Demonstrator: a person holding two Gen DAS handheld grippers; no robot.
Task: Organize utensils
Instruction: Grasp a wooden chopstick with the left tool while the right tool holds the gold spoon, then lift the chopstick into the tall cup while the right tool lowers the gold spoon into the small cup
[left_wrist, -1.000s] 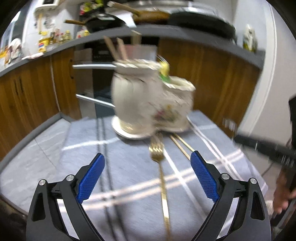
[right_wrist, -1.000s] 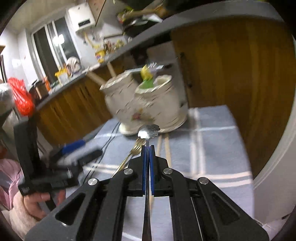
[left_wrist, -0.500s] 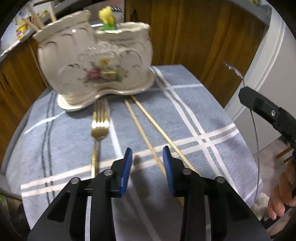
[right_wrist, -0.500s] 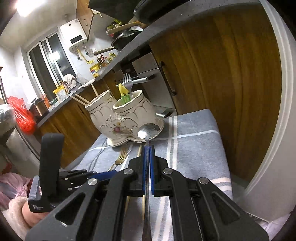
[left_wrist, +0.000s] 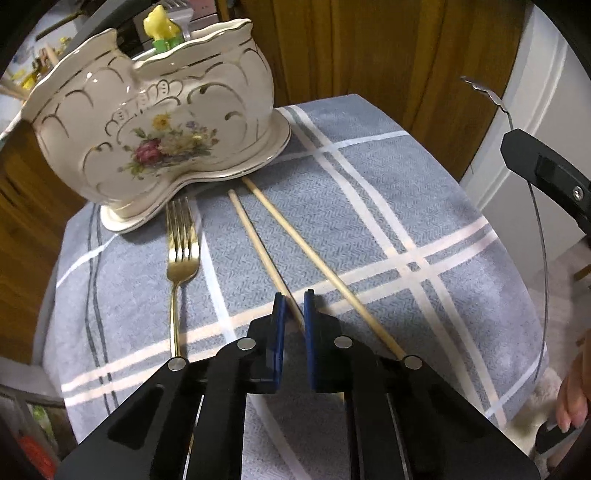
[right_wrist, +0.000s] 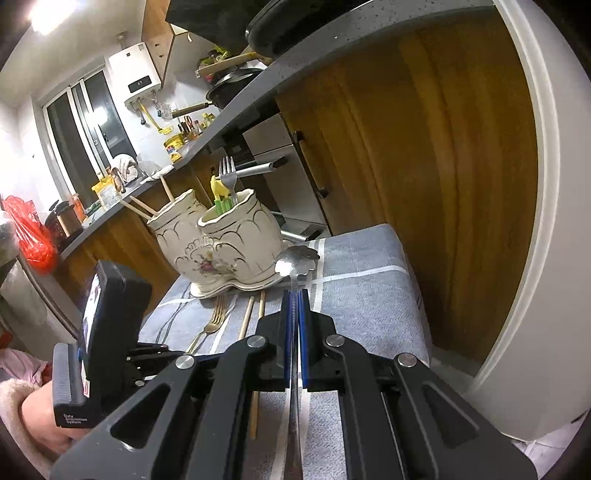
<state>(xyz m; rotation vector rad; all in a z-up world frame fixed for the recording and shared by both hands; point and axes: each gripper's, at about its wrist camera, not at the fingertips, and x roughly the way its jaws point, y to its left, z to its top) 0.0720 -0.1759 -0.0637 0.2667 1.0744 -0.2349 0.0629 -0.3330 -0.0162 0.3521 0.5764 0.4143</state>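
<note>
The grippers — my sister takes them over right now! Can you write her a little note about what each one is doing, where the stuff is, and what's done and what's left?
Left gripper: closing around the nearer wooden chopstick on the blue plaid cloth; a small gap shows, so not clamped yet.
Right gripper: shut on the silver spoon, held in the air, bowl pointing toward the ceramic holder.
On the cloth: gold fork and second chopstick, in front of the holder.
Done: a silver fork and some chopsticks stand in the holder.
Left: spoon, gold fork and both chopsticks go into the holder.
</note>
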